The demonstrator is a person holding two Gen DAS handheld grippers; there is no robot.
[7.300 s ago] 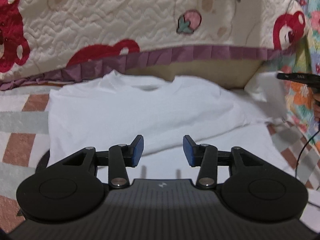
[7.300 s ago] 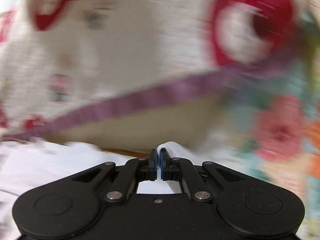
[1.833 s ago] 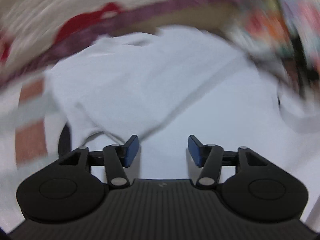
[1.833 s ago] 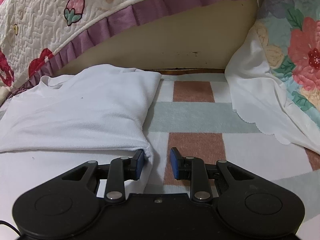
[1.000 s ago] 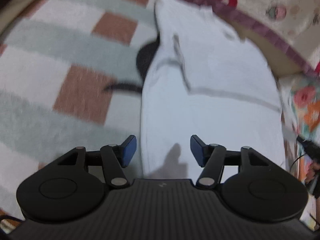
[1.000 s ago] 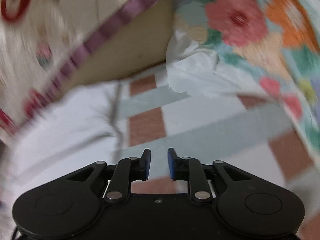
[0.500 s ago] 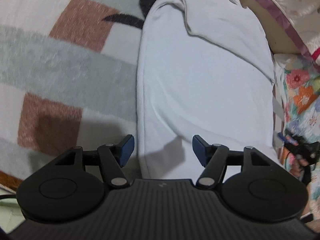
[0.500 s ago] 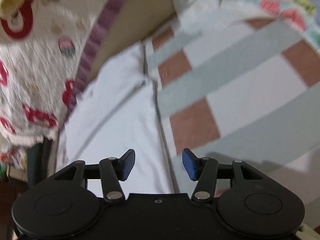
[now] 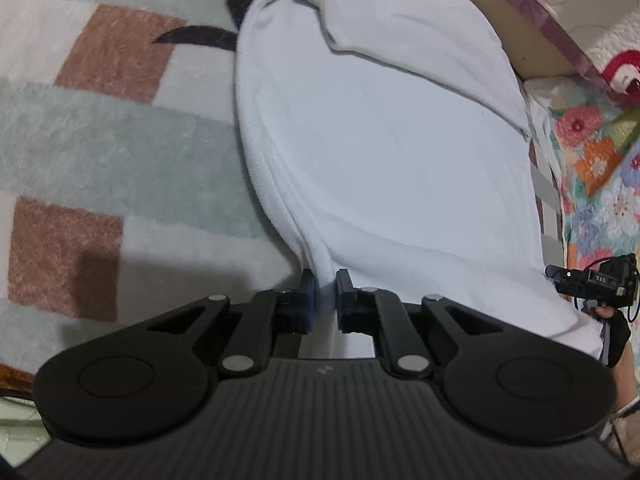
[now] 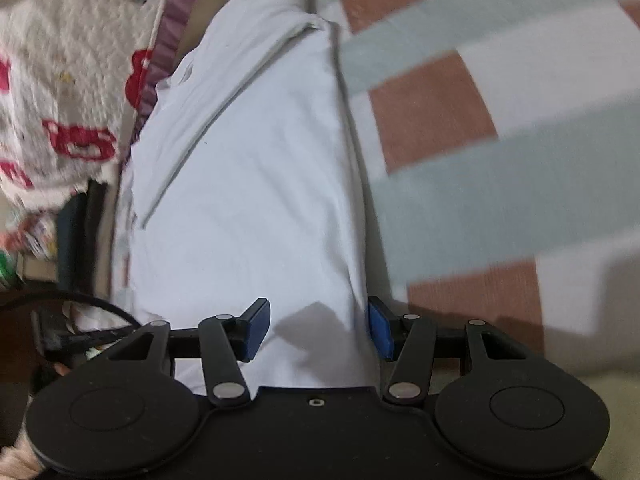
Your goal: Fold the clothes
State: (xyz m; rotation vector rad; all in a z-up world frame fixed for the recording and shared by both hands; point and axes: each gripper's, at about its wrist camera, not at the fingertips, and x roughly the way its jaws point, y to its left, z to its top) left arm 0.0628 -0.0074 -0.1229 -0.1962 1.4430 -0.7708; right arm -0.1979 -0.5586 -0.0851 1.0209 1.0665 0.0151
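Note:
A white T-shirt (image 9: 384, 152) lies on the checked blanket with both sleeves folded in, forming a long strip. My left gripper (image 9: 324, 300) is shut on the shirt's near left bottom corner, the cloth pinched between its blue pads. In the right wrist view the same shirt (image 10: 248, 184) runs away from me. My right gripper (image 10: 318, 326) is open, its fingers straddling the shirt's near right edge at the bottom hem. The right gripper also shows at the far right of the left wrist view (image 9: 588, 280).
The checked blanket (image 9: 100, 128) of brown, grey-green and white squares covers the bed. A quilted cover with red bears and a purple frill (image 10: 60, 80) hangs behind the shirt's collar end. A floral pillow (image 9: 596, 152) lies to the right. A black cable (image 10: 80, 304) trails at left.
Both grippers swung from the sleeve end down to the shirt's bottom hem. The left gripper has closed on the left corner. The right gripper has opened wider and come over the right edge.

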